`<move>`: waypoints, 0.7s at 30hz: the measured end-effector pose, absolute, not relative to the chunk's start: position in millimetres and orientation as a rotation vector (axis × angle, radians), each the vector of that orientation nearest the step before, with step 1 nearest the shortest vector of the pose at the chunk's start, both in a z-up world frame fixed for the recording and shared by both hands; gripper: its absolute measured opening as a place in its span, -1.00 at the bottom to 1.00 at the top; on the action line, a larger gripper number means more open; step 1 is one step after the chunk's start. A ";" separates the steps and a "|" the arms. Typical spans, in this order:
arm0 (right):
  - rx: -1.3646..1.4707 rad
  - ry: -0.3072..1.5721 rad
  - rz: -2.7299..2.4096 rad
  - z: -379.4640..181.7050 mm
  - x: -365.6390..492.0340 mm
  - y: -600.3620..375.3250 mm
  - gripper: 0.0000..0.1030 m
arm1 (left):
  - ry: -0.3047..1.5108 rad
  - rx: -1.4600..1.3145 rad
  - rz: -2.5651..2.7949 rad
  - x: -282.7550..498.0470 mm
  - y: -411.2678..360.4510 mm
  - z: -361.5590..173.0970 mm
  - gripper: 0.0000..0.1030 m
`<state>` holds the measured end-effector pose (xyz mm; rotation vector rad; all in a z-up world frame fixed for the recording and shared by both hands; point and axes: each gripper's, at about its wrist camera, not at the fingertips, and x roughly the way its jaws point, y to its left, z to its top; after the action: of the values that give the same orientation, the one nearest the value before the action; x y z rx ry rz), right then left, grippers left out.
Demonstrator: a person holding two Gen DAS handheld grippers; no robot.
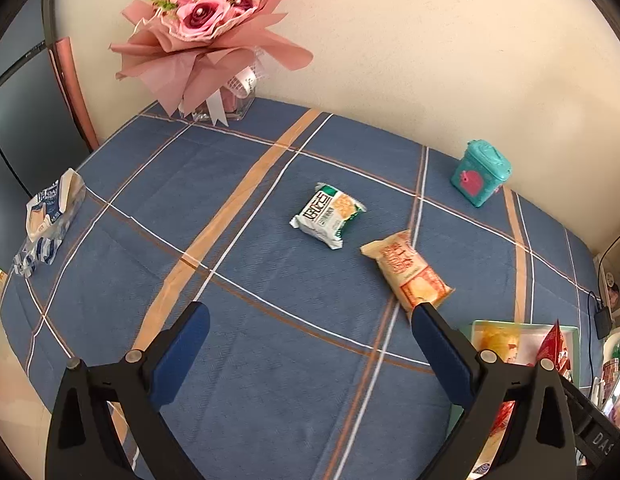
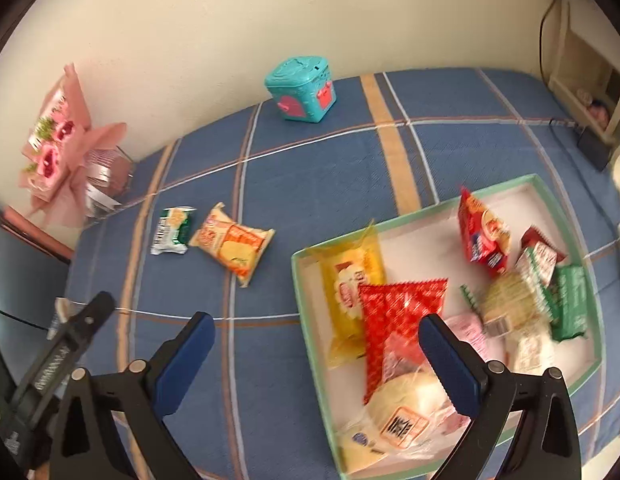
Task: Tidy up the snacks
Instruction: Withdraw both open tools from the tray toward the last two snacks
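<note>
Most snacks are already gathered in the green-rimmed tray, while two packets, the green one and the orange one, are left on the table (both grippers, left and right, stand wide apart, empty).

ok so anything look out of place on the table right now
Two snacks lie loose on the blue cloth, outside the tray that holds the rest: a green and white packet and an orange packet, side by side near the middle of the table. Nothing looks spilled or torn.
</note>
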<state>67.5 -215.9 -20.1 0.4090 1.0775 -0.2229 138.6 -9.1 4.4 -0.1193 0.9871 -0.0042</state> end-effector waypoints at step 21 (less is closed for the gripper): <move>0.211 1.200 -0.083 -53.2 159.7 -161.0 1.00 | 1.074 0.011 -0.159 237.3 23.8 -26.6 0.96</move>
<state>159.7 -161.0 -53.2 0.2111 1.1998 -0.0833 237.3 23.8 -26.6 0.0108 1.0739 -0.1588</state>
